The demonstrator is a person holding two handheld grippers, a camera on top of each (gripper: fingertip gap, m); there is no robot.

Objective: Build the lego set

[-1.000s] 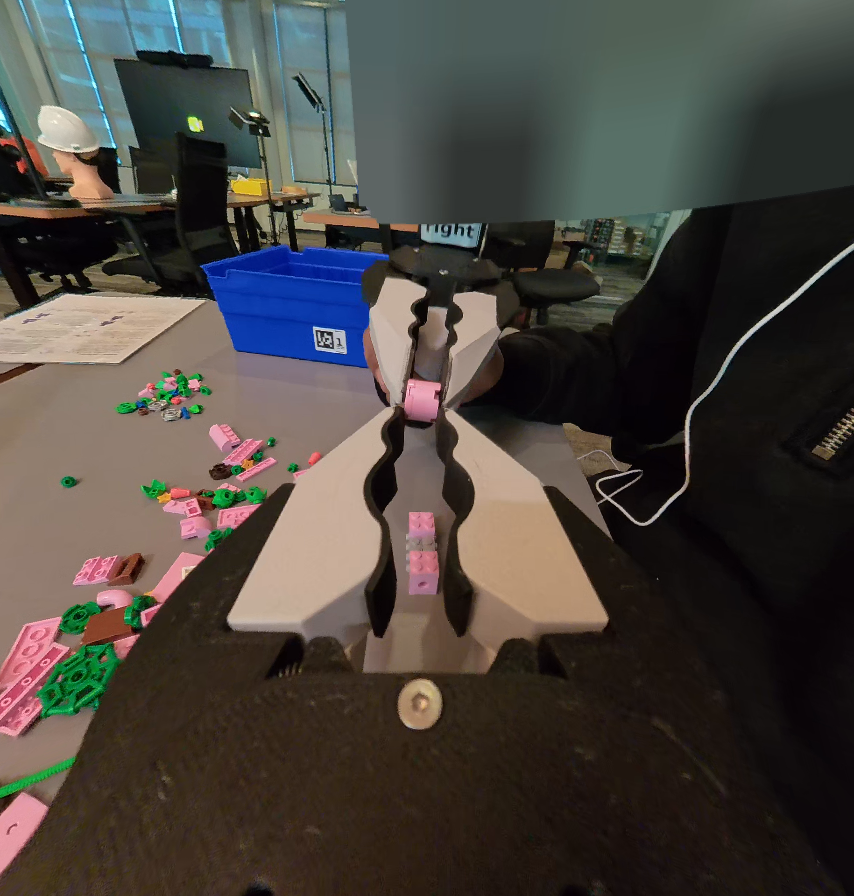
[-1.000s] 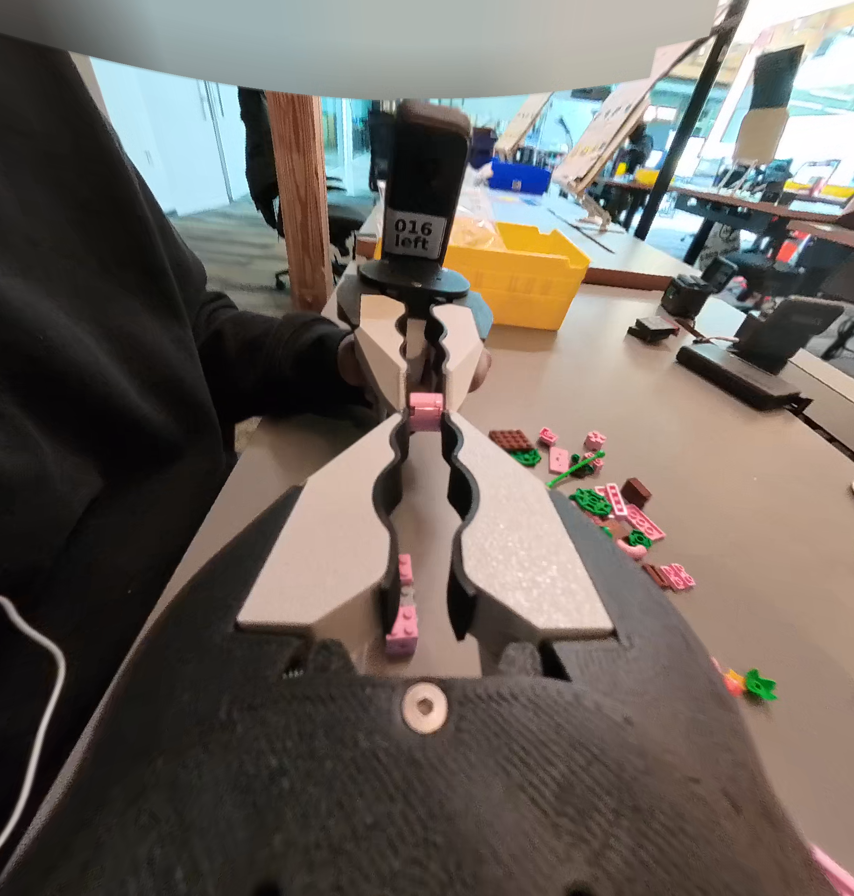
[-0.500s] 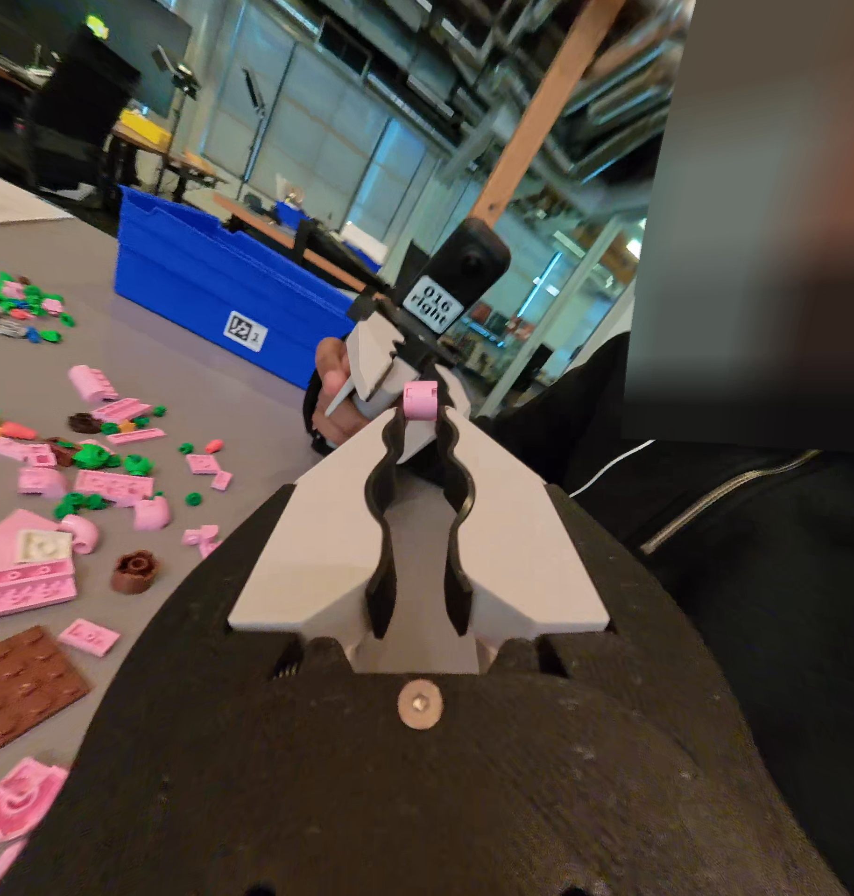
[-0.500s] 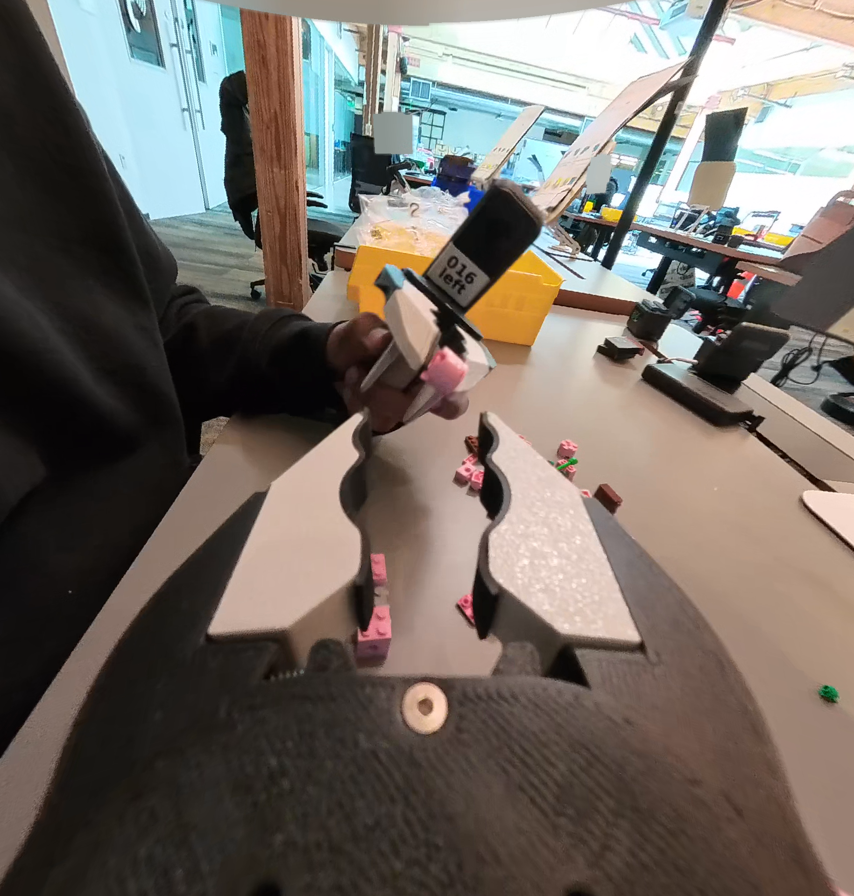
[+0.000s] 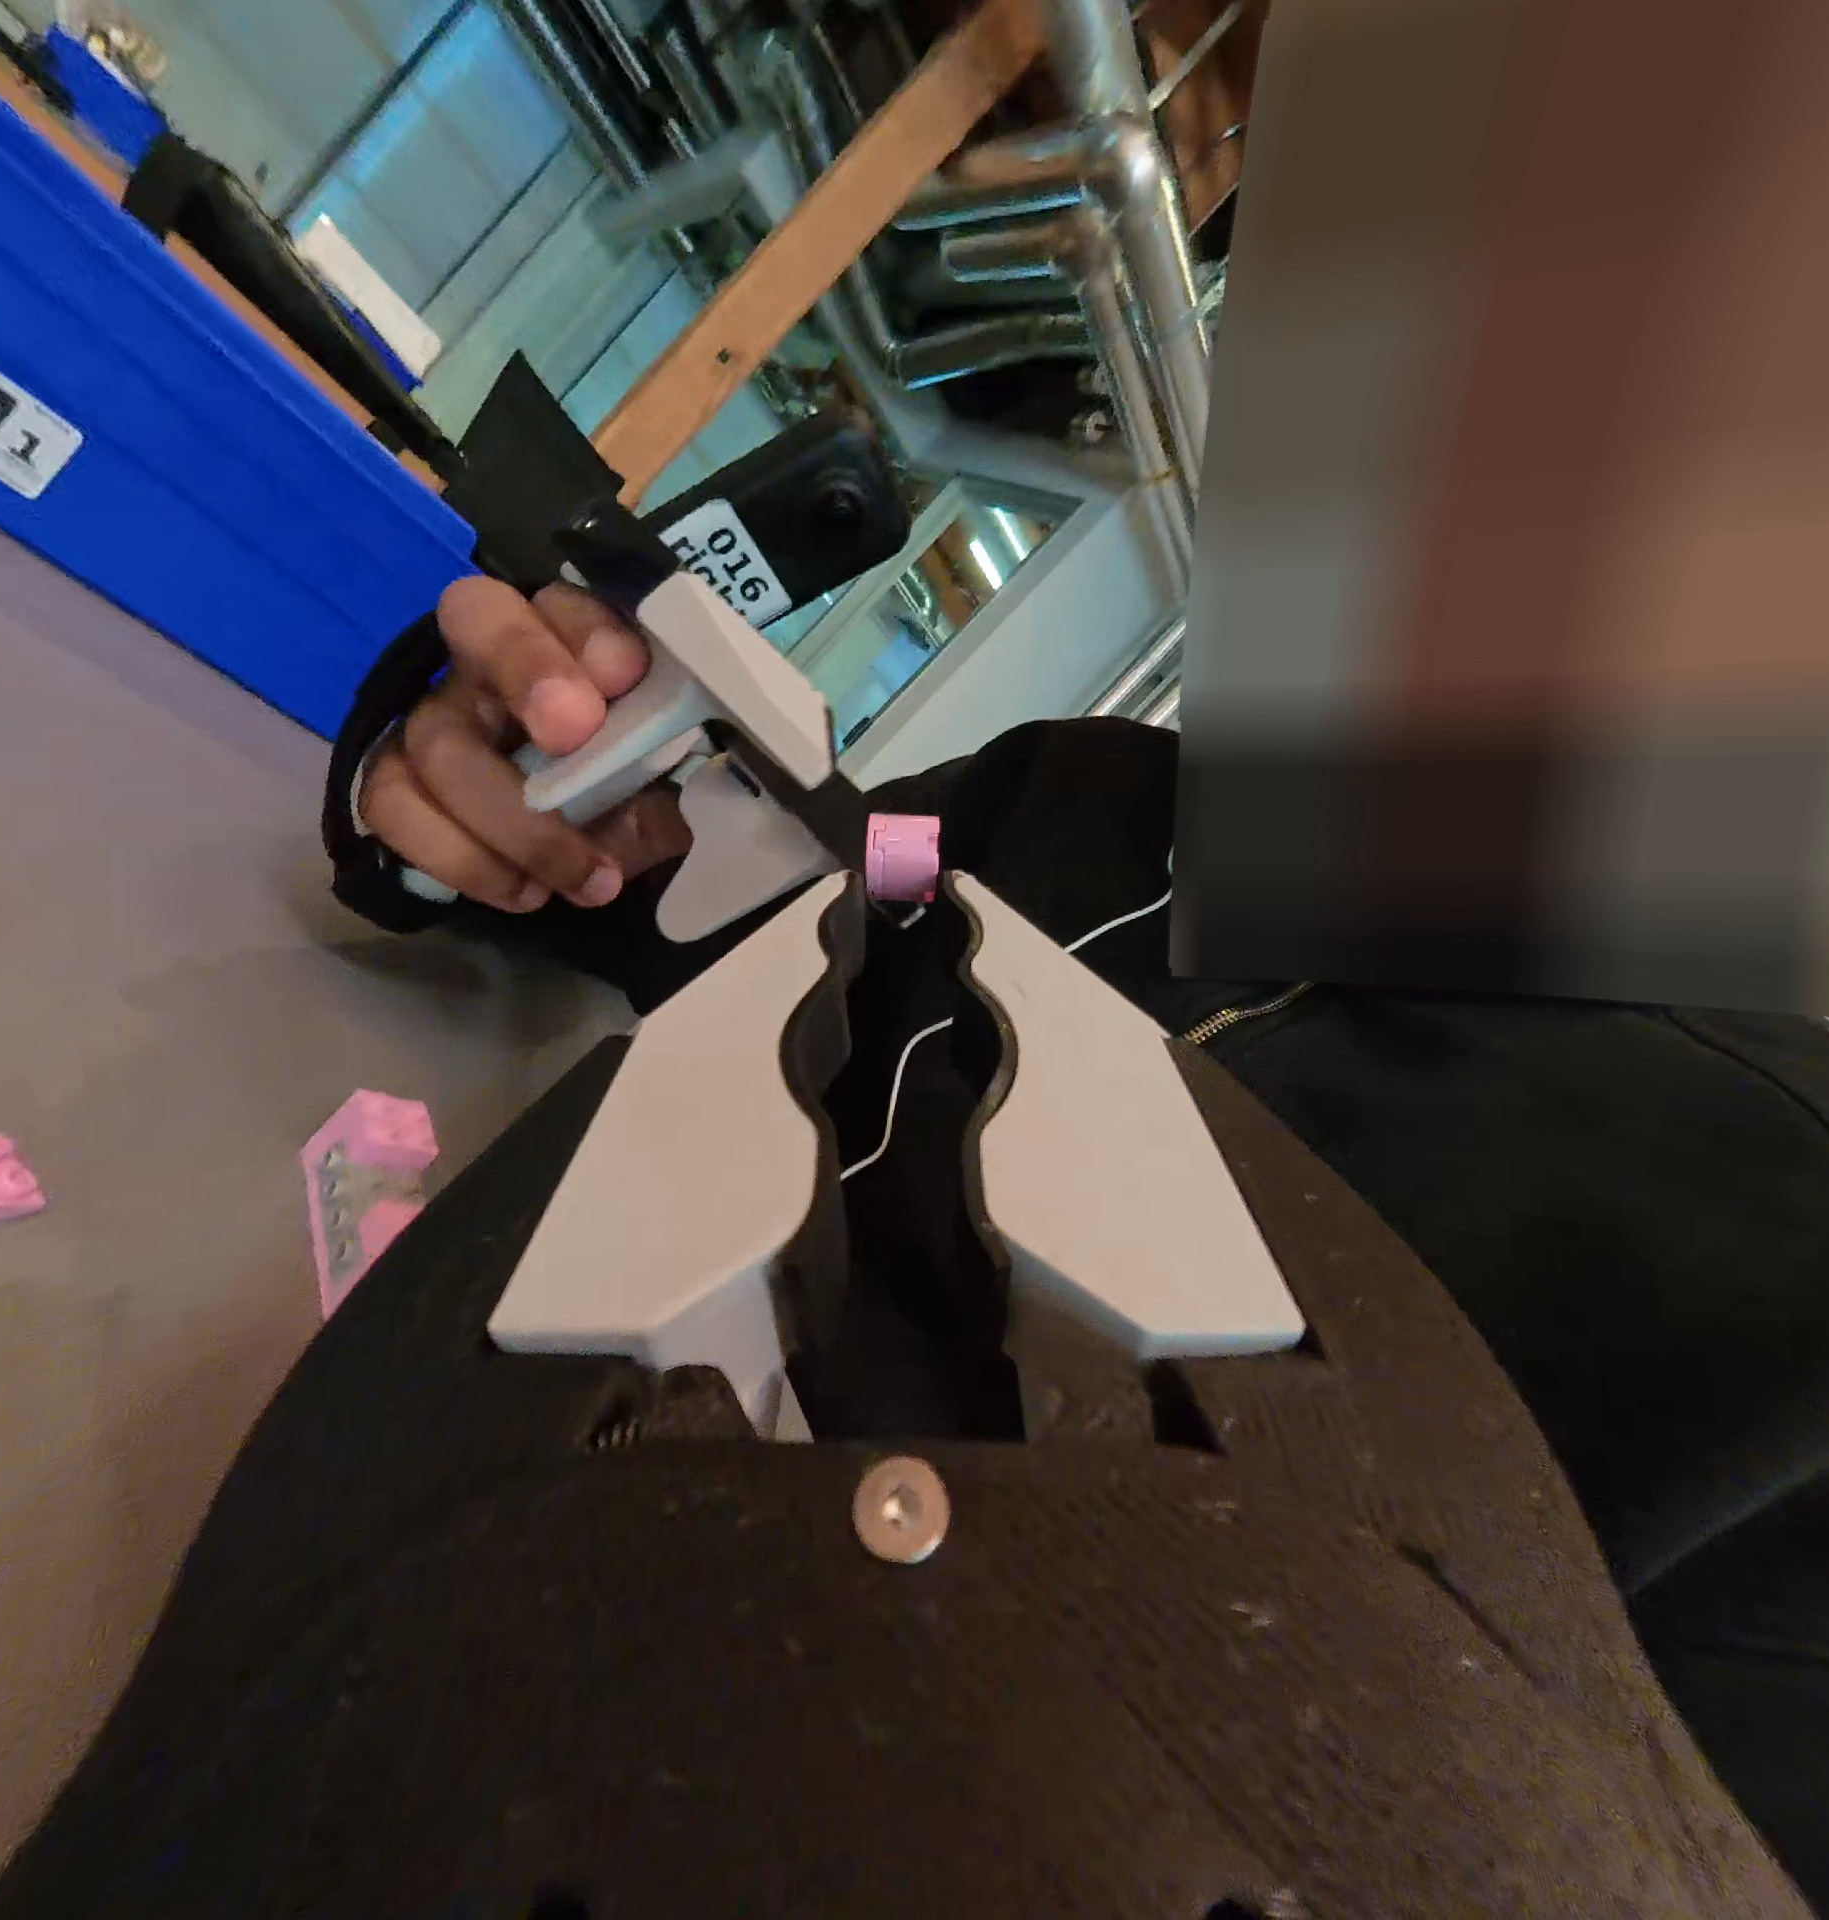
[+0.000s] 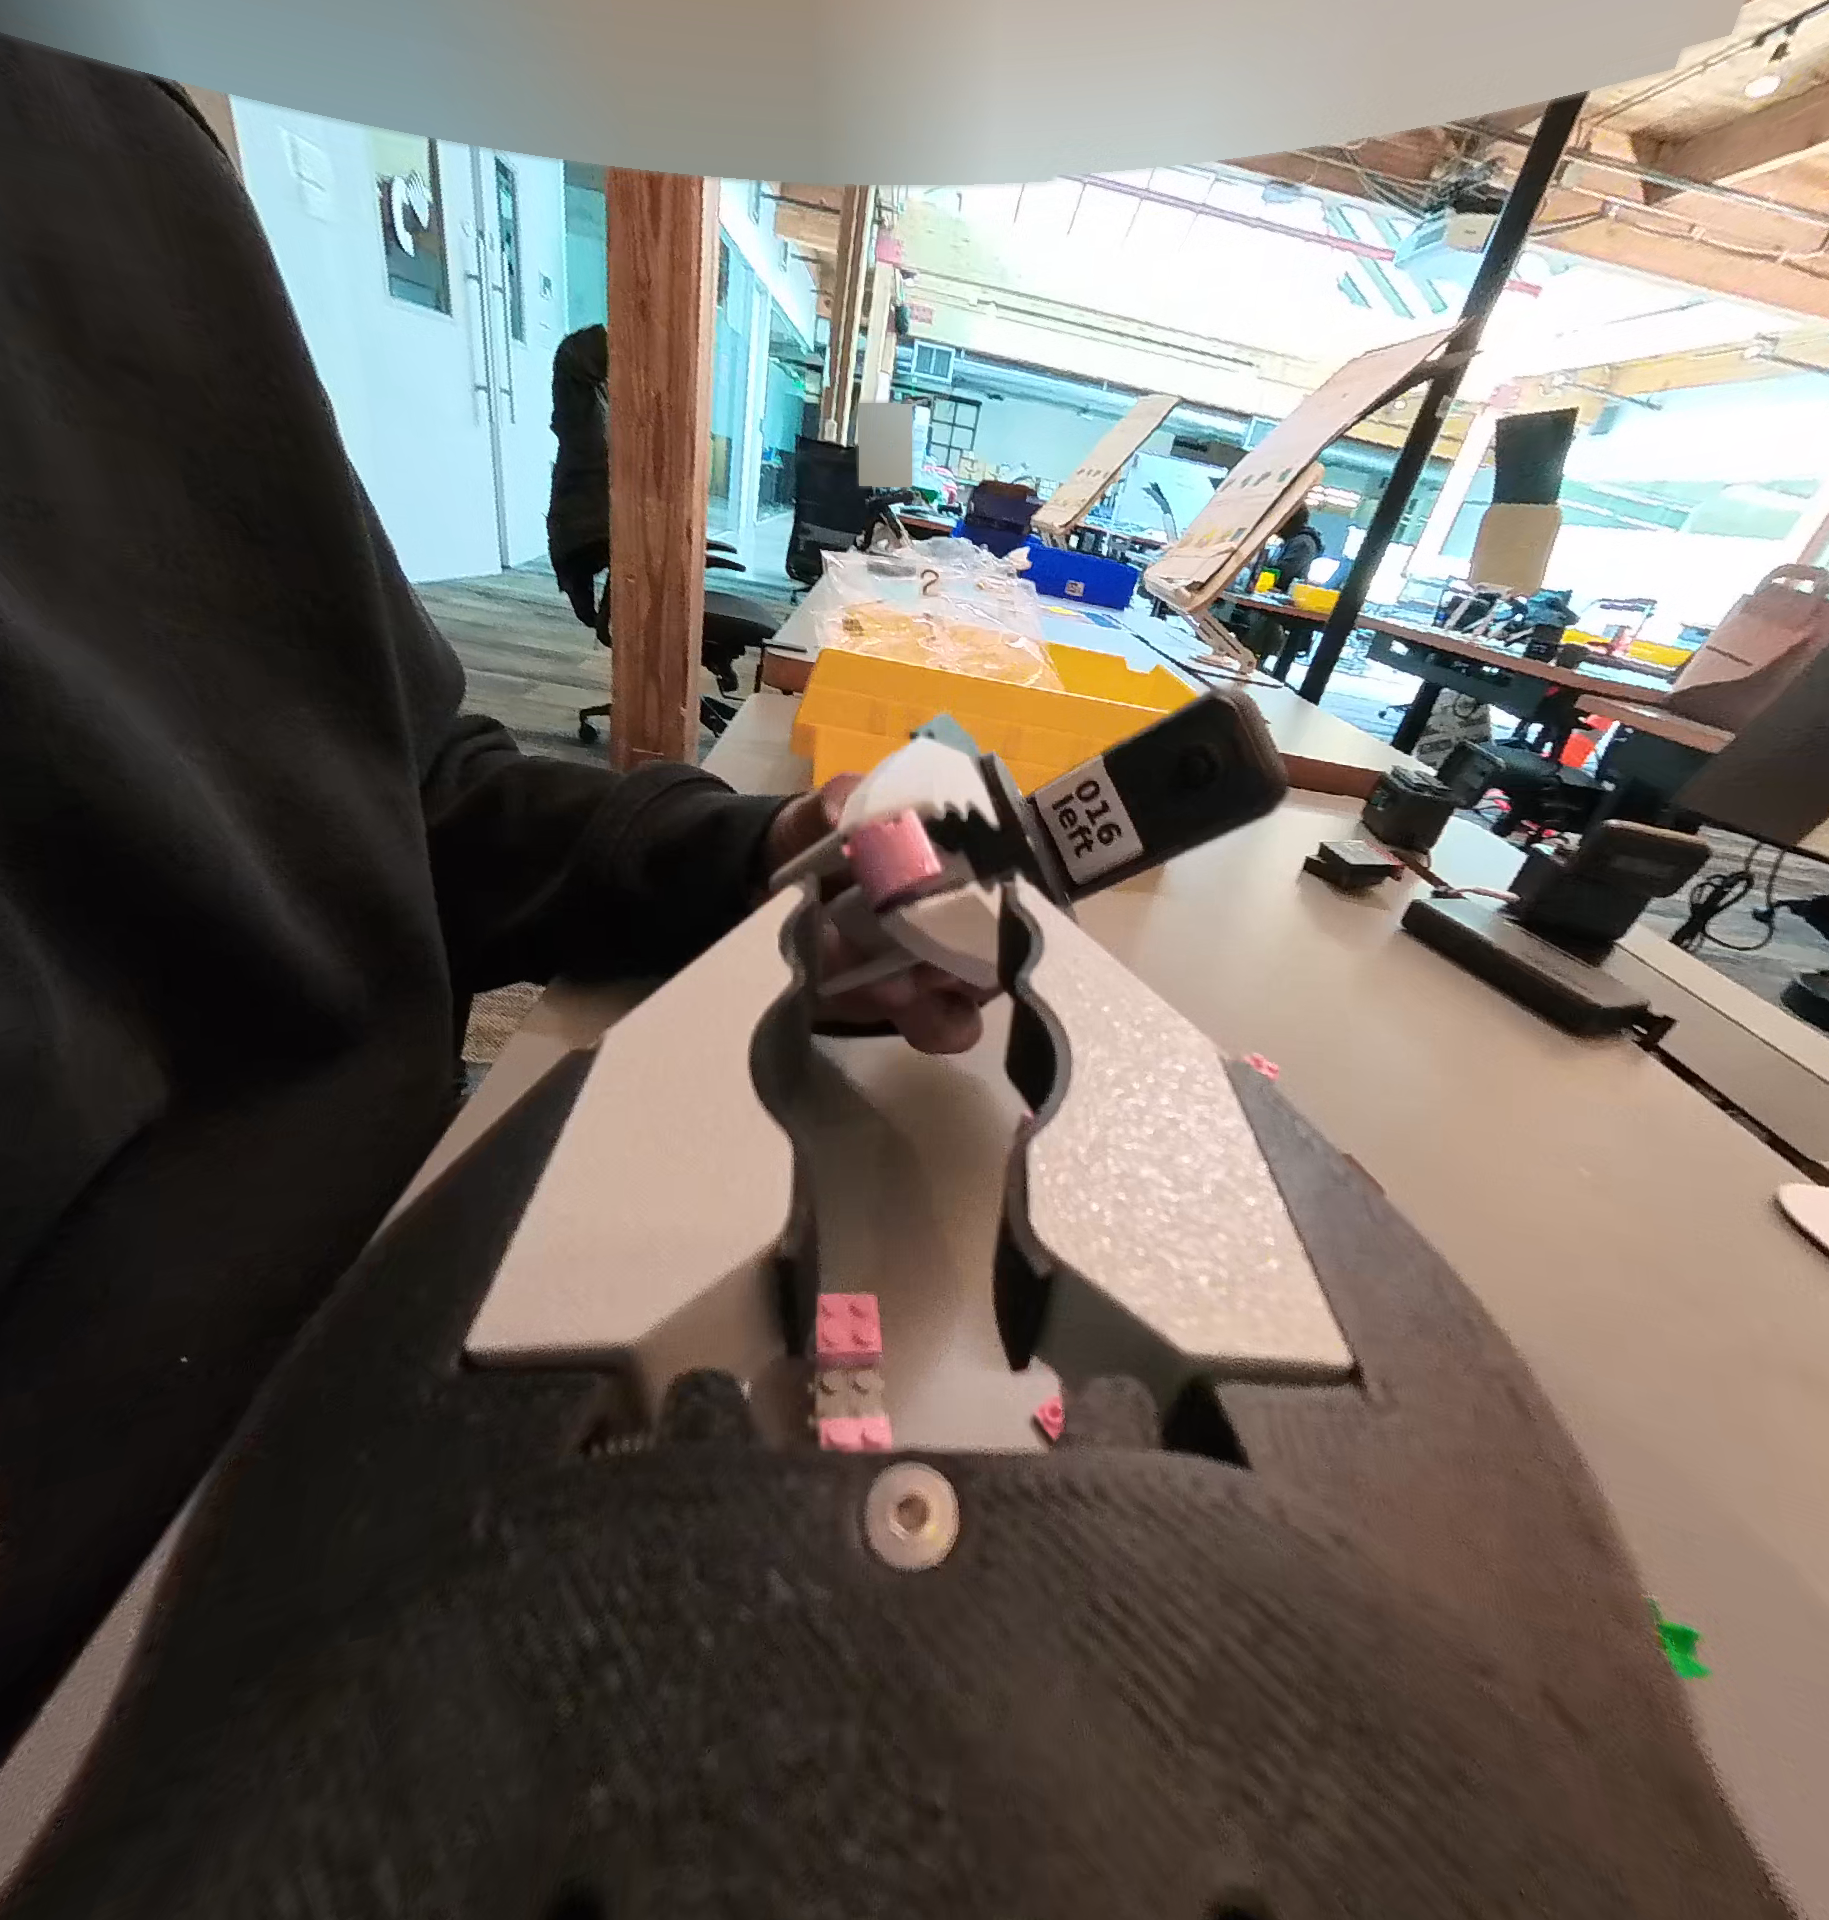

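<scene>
the left tongs [image 5: 899, 883] are pinching a small round pink piece [image 5: 901, 856] right at their tips, held up off the bench [image 5: 141, 852] in front of the person's dark jacket [image 5: 1512, 1195]. in the right wrist view the same pink piece [image 6: 892, 854] shows gripped in the left tongs [image 6: 905, 847], which lie tilted with their camera end pointing to the right.

the right tongs [image 6: 905, 940] stand spread, with nothing between their tips; the left tongs and the hand [image 6: 889, 987] holding them sit just beyond that gap. in the left wrist view the right tongs [image 5: 816, 810] reach in from the left, their tips just beside the pink piece, though whether they touch it cannot be told. the hand [image 5: 505, 758] gripping them rests near the bench, with a blue bin [image 5: 193, 499] behind it.

low between the fingers of the right tongs, a short stack of pink and grey bricks [image 6: 850, 1371] lies on the bench, with a small pink bit [image 6: 1050, 1415] just to its right. to the left of the left tongs lie two pink pieces [image 5: 370, 1174], one half hidden by the gripper body. a yellow bin [image 6: 993, 707] stands beyond the left tongs, and a small green piece [image 6: 1674, 1652] lies on the bench at the right edge of the right gripper's body.
</scene>
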